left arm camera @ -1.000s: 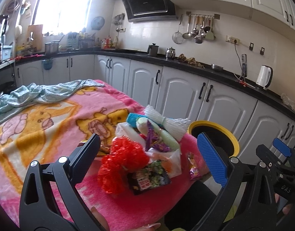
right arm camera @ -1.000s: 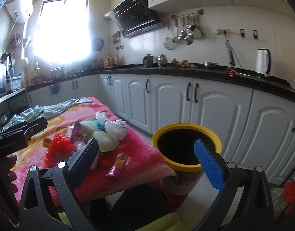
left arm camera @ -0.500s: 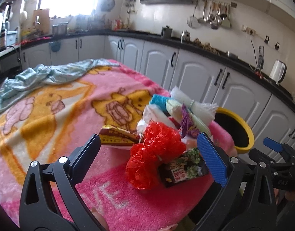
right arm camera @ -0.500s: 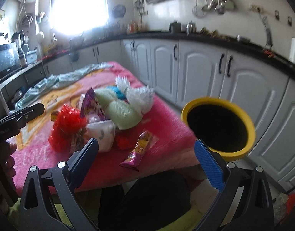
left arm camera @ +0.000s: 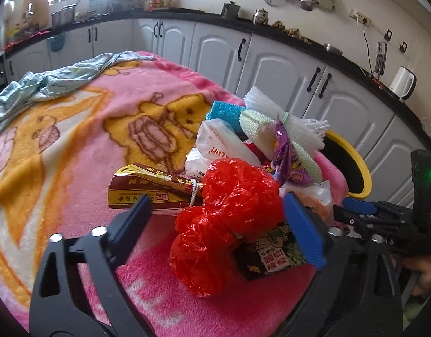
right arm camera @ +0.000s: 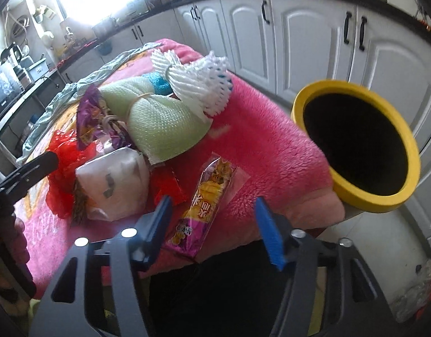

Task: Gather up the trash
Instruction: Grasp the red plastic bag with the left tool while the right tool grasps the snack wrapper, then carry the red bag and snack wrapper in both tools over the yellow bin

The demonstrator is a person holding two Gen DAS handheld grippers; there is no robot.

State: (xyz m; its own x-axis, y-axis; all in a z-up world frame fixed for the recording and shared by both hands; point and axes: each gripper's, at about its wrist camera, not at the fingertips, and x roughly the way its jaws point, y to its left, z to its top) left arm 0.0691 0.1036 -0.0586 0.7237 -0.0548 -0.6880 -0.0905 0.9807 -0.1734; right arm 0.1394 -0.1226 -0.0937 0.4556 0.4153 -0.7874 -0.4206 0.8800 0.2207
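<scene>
A heap of trash lies on the pink blanket [left arm camera: 83, 129]. In the left wrist view, my open left gripper [left arm camera: 223, 219] stands around a crumpled red plastic bag [left arm camera: 229, 213], with a dark snack packet [left arm camera: 274, 255] by its blue finger. A brown-and-yellow packet [left arm camera: 148, 189], a white bag [left arm camera: 218, 146], foam nets [left arm camera: 274, 123] and a purple wrapper [left arm camera: 288, 157] lie behind. In the right wrist view, my open right gripper [right arm camera: 212, 224] hovers over a purple-and-yellow snack wrapper [right arm camera: 207, 205] at the blanket's edge. The yellow-rimmed bin [right arm camera: 356, 146] stands to the right.
White kitchen cabinets [left arm camera: 274, 64] with a black counter run behind the table. A light blue cloth [left arm camera: 49, 84] lies at the blanket's far end. A white bag [right arm camera: 117, 185] and green foam net [right arm camera: 164, 123] lie left of the right gripper. The right gripper also shows in the left wrist view [left arm camera: 389, 221].
Both grippers have moved forward and down toward the heap. The left now straddles the red bag; the right has closed in over the purple-and-yellow wrapper. Both stay open.
</scene>
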